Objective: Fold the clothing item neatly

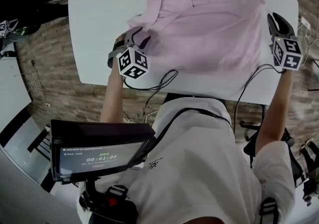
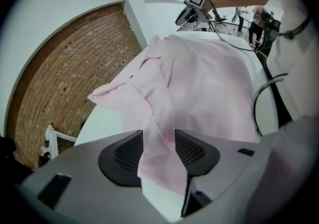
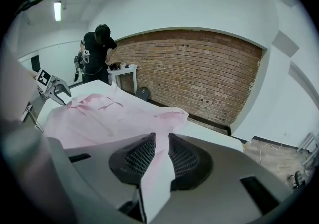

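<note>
Fingers of my left gripper (image 2: 158, 141) gape wide round a fold of the one pale pink cotton shirt (image 1: 209, 24); those of my right gripper (image 3: 162, 149), barely parted, flank its edge. It sprawls over one white bench (image 1: 99, 29) by a red brick wall (image 3: 199, 68).

A white table (image 1: 99, 24) with black cables (image 1: 160, 86) at its near edge stands by a brick wall (image 3: 199, 68), where a person in black (image 3: 97, 54) stands.

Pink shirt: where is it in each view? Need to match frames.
Head view: pink shirt spread across the upper middle.
Left gripper view: centre, a strip running down between the jaws.
Right gripper view: left of centre, a strip reaching between the jaws.
Shared landmark: white table under it.
</note>
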A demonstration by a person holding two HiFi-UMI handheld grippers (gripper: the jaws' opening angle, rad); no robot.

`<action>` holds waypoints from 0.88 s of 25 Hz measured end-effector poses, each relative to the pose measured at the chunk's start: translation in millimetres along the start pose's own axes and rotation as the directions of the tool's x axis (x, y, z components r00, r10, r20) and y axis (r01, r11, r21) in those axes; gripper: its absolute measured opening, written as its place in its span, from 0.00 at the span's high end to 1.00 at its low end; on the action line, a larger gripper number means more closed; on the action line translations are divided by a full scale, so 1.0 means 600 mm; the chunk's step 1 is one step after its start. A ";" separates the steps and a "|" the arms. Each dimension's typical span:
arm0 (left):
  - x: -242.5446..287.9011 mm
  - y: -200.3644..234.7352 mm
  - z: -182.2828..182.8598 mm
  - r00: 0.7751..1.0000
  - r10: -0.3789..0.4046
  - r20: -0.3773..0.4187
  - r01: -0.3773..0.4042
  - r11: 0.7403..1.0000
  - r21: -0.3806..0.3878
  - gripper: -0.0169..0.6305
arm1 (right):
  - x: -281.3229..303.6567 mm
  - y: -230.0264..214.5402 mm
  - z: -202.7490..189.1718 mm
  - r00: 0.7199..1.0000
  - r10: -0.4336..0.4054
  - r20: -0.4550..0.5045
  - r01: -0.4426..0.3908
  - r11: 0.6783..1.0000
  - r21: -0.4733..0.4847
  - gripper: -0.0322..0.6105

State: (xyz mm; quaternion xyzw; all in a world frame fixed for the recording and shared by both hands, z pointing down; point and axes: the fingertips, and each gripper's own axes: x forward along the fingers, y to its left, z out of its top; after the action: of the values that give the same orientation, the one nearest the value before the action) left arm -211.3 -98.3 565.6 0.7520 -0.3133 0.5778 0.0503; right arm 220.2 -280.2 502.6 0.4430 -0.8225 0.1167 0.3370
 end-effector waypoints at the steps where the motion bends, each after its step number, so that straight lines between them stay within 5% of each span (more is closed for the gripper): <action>1: 0.002 -0.002 -0.010 1.000 -0.010 -0.016 0.010 1.000 0.027 0.69 | -0.010 0.009 -0.002 1.000 -0.003 0.001 0.003 1.000 0.004 0.83; 5: 0.022 0.014 -0.059 0.998 -0.024 -0.052 0.028 0.997 0.072 0.69 | -0.023 0.055 0.005 1.000 -0.021 0.000 0.021 1.000 0.023 0.83; 8: 0.036 0.034 -0.066 0.999 -0.043 -0.023 0.043 0.999 -0.018 0.71 | -0.030 0.079 0.007 0.999 -0.036 -0.007 0.036 0.999 0.025 0.83; 10: 0.024 0.054 -0.055 1.000 -0.021 -0.002 0.021 0.998 -0.059 0.93 | -0.041 0.082 0.004 0.999 -0.050 -0.006 0.050 0.998 0.023 0.83; 18: -0.008 0.235 -0.004 0.993 0.054 0.108 -0.022 0.961 -0.276 0.95 | -0.067 0.087 0.000 0.997 -0.079 0.002 0.079 0.996 0.035 0.83; 22: 0.022 0.334 -0.013 0.993 0.057 0.105 -0.008 0.906 -0.423 0.95 | -0.078 0.101 -0.014 0.996 -0.086 -0.029 0.087 0.996 0.026 0.83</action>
State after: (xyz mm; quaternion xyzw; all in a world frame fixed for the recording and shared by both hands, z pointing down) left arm -322.3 -260.5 522.4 0.7500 -0.4456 0.4530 0.1838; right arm 192.8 -210.9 484.4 0.4812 -0.7961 0.1195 0.3471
